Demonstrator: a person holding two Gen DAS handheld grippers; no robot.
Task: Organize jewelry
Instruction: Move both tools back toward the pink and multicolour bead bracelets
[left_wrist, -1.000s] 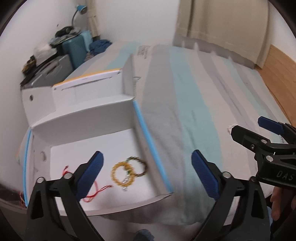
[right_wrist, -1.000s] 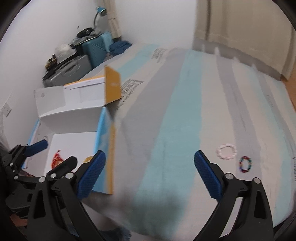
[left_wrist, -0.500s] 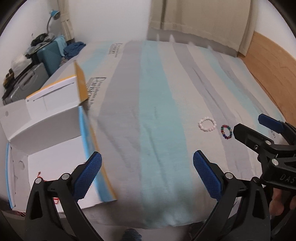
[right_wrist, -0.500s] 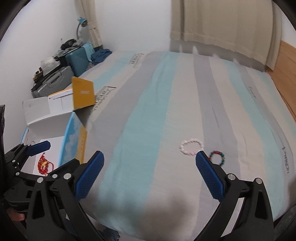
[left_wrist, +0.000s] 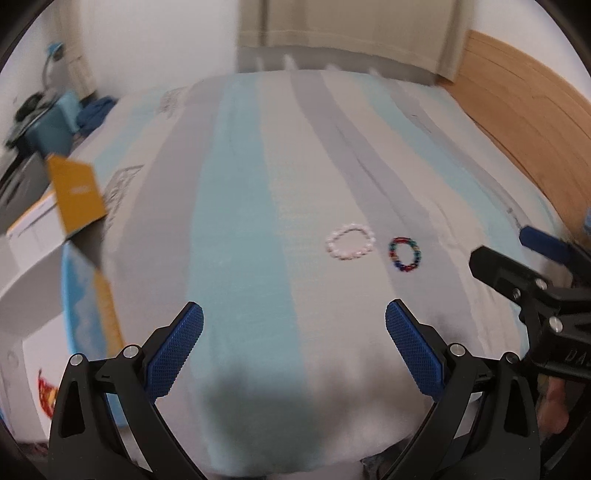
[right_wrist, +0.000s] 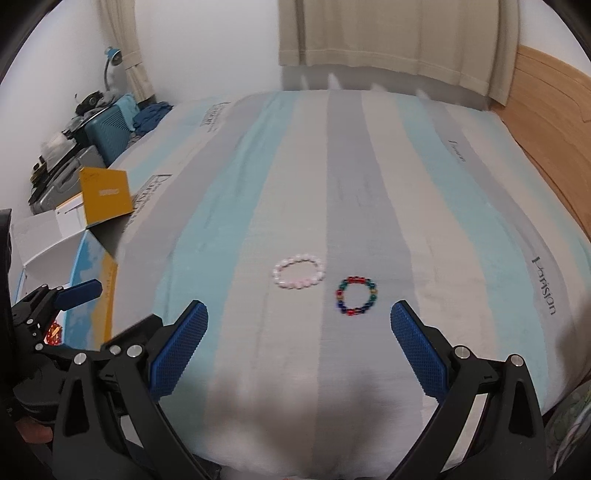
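The left gripper (left_wrist: 294, 332) has its blue pads spread wide over bare striped bedspread (left_wrist: 236, 221), holding nothing; the right gripper (right_wrist: 299, 332) is spread the same way. Just ahead lie a pale pink bead bracelet (right_wrist: 299, 276) and, beside it, a multicoloured bead bracelet (right_wrist: 356, 295), apart. At the bed's left edge an open white box (right_wrist: 48, 243) is cut off; something red (left_wrist: 46, 397) inside is blurred.

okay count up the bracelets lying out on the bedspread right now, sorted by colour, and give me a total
Pale pink bead bracelet: 1
Multicoloured bead bracelet: 1
Total on the bedspread: 2
Both lie flat, side by side but apart. Something red shows inside the open box, too blurred to count.
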